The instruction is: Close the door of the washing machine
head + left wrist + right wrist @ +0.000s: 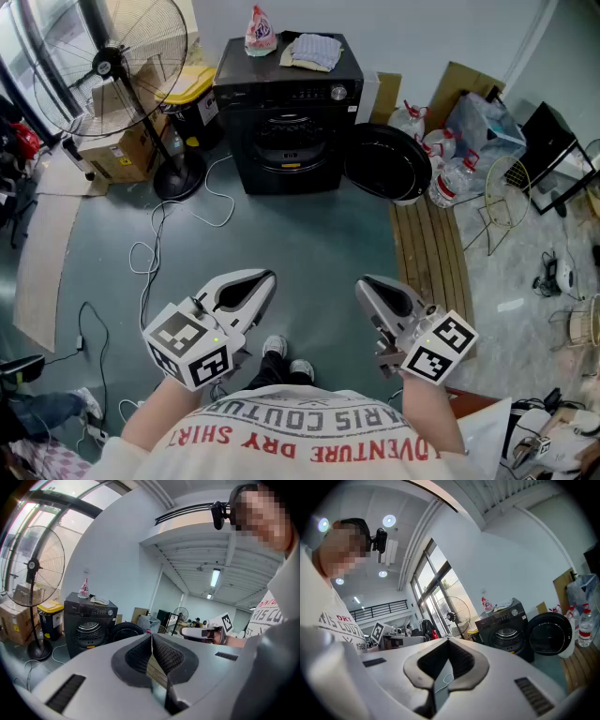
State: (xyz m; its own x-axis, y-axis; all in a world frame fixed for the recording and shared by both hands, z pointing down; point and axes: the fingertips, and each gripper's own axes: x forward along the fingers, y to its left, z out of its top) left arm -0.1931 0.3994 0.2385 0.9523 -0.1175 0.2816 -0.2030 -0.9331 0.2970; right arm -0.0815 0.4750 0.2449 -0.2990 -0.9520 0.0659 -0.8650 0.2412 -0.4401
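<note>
I see one black washing machine [286, 112] standing against the far wall, well away from me. Its front faces me, and the round hole in the middle is dark and uncovered. Its one round door [386, 161] is swung wide open, out to the right side of the machine as the head view shows it. The door stands upright on its edge, with the inner side turned toward me.

The maker's name on the machine is too small for me to read. On my shirt [309, 431] I can read "DRY" and "SHIRT", upside down.

On top of the machine are one small pink and white bag [261, 30] and one folded cloth [313, 51]. To the left stand one big fan [122, 66], one bin with a yellow lid [187, 86] and one cardboard box [117, 150]. To the right of the door lie some clear bottles [450, 173]. One white cable [155, 248] curls over the floor.

My left gripper [265, 277] has its jaws pressed together with nothing in them. My right gripper [364, 283] is the same, closed tight and empty. Both point toward the machine and are well apart from it
</note>
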